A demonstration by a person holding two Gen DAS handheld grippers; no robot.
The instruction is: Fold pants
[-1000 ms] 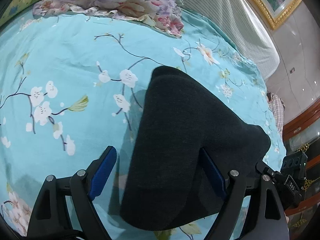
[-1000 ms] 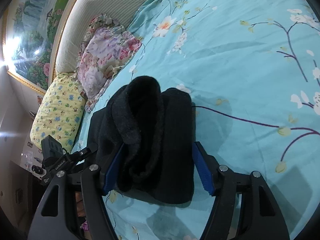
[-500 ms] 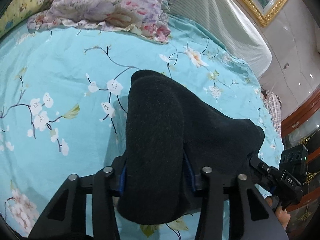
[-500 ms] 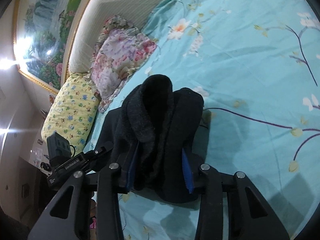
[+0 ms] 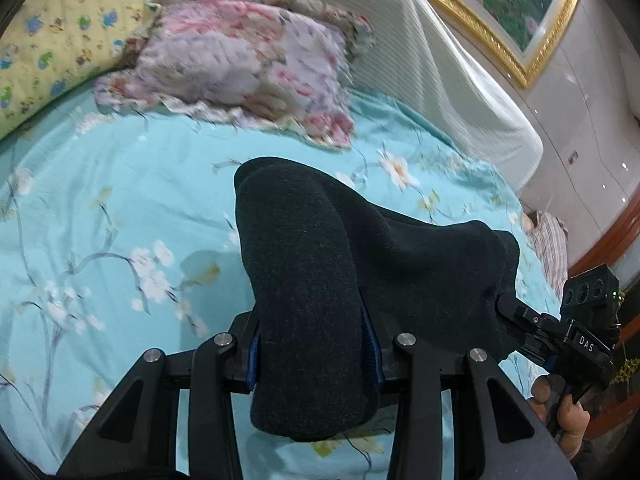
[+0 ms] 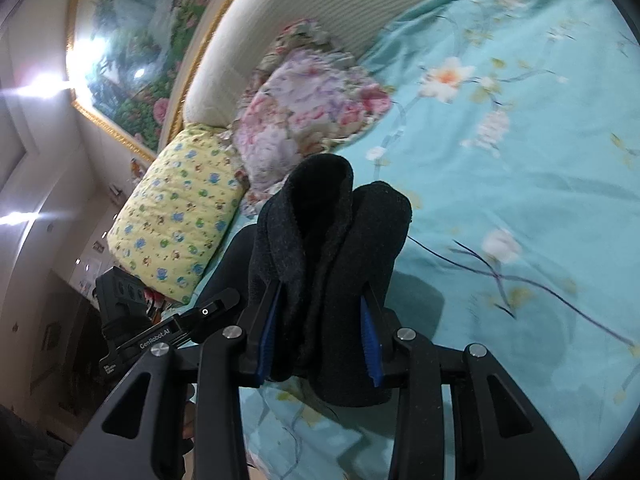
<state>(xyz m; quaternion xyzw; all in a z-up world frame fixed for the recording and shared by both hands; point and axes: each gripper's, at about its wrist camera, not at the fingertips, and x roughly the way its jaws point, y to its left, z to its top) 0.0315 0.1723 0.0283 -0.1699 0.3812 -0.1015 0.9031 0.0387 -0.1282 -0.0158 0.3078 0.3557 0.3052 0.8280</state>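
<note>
Left wrist view is showing me the pants [image 5: 304, 280], a thick, dark, fleecy bundle that I am holding up over the bed [image 5: 100, 184]. I am judging the cloth to be soft and floppy, with some weight from its thickness: it is bulging out past the grip and sagging below it, not keeping any edge of its own. The nap looks grippy, so I am not expecting it to slide, but a bundle this thick could be shedding an inner layer if I am only catching the outside.

My left gripper [image 5: 312, 354] is pinching one bunched end, its blue fingers [image 5: 253, 360] squeezed in against the cloth on both sides. My right gripper [image 6: 320, 336] is pinching the other end, where several layers are standing up in two lumps between its fingers [image 6: 370, 340]. The cloth is spanning across from one grip to the other, and each view is catching the other tool at its edge.

For a clean fold I would be taking hold nearer the flat outer edges or corners, not the middle of a wad.

Beyond the pants, a floral pillow [image 5: 248, 72] and a yellow pillow [image 6: 180, 208] are lying against the headboard [image 5: 440, 80], well apart from my work.
</note>
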